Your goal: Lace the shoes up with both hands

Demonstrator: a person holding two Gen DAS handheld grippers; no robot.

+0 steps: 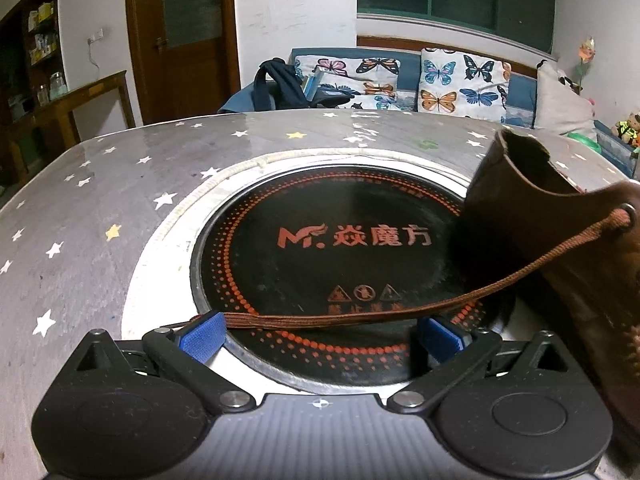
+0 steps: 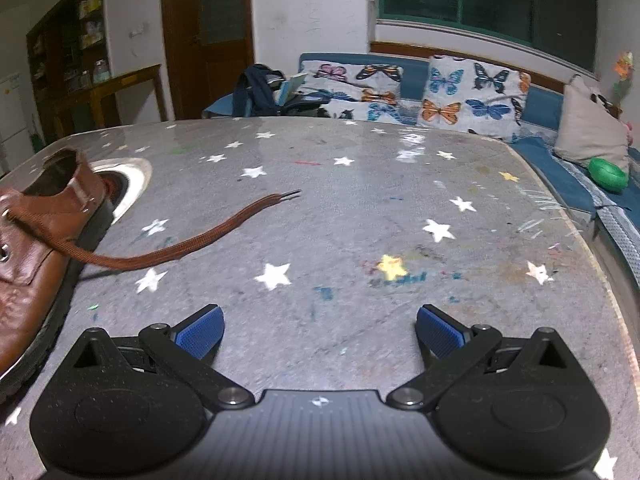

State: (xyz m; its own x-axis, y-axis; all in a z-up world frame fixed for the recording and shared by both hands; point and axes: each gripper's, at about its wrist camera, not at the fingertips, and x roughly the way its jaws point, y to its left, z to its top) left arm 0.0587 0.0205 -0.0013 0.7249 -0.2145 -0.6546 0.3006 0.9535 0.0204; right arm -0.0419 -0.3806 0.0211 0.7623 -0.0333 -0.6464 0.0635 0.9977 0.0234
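A brown leather shoe (image 1: 540, 216) stands at the right of the left wrist view, its heel over the edge of a black hob. One brown lace (image 1: 400, 312) runs from its top eyelet (image 1: 628, 212) down and left across the gap of my left gripper (image 1: 320, 338), reaching the left blue pad (image 1: 200, 338). That gripper is open and the lace only lies across it. In the right wrist view the shoe (image 2: 28, 264) is at the far left, and its other lace (image 2: 192, 244) lies loose on the table. My right gripper (image 2: 320, 332) is open, to the lace's right, holding nothing.
The table (image 2: 360, 220) has a grey cover printed with stars, and a round black induction hob (image 1: 340, 240) is set into it. Behind the table stand a blue sofa with butterfly cushions (image 1: 460, 80) and a dark backpack (image 1: 280, 84). A green object (image 2: 608, 174) lies on the sofa at right.
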